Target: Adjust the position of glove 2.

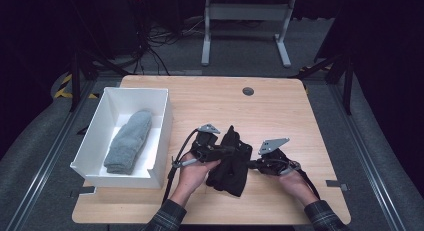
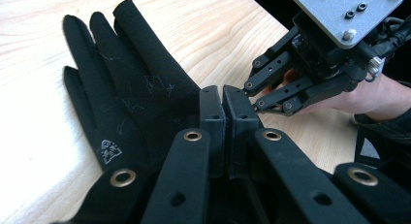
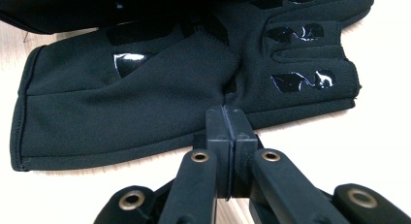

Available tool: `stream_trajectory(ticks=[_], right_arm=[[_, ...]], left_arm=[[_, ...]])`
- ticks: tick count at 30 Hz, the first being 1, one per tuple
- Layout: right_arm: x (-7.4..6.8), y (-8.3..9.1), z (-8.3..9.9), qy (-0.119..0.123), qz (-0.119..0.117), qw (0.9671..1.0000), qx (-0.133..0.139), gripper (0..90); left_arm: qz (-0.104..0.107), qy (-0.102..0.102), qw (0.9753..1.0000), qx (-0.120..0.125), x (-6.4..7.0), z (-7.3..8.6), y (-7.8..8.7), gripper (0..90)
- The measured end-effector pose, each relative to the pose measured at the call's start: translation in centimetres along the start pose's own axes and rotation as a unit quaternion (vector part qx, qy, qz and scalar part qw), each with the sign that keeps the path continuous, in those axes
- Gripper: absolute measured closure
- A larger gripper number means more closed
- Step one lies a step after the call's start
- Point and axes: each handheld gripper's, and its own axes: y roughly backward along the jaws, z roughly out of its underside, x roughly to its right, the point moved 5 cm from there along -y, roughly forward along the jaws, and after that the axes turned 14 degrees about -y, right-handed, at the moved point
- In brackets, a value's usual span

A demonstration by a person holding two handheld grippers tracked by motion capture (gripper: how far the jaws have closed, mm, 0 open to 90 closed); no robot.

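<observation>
A pair of black gloves [image 1: 231,166] lies in a heap at the middle front of the wooden table [image 1: 280,111]. My left gripper [image 1: 231,150] reaches in from the heap's left. In the left gripper view its jaws [image 2: 223,105] stand pressed together over the cuff end of a glove [image 2: 131,88] whose fingers point away. My right gripper [image 1: 251,164] comes in from the right. Its jaws [image 3: 227,118] are shut on the near edge of a glove [image 3: 145,103] that lies palm up, with shiny grip patches and the thumb folded over. The right gripper [image 2: 256,90] sits just beyond the left jaws.
A white open box [image 1: 95,136] stands at the table's left, with a grey folded woollen piece [image 1: 129,141] inside. A round cable hole [image 1: 248,91] is near the far edge. Bare wood lies at the right and the back. A white desk frame [image 1: 245,31] stands on the floor beyond.
</observation>
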Motion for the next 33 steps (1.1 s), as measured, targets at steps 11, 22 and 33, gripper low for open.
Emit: stream_trajectory(ticks=[11, 22, 33], right_arm=[[-0.8, -0.8, -0.5, 0.001, -0.006, 1.0000, 0.004, 90.0], [-1.0, -0.9, -0.5, 0.005, -0.008, 0.9999, 0.006, 90.0], [0.9, 1.3, -0.3, -0.016, 0.018, 0.9992, 0.031, 78.5]], left_arm=[[0.008, -0.004, 0.9997, -0.022, 0.5, 0.6, -1.7, 88.4], [0.018, -0.002, 0.9989, -0.044, 1.0, 1.7, -3.9, 88.0], [0.044, -0.006, 0.9982, -0.040, 1.4, 2.1, -4.5, 82.9]])
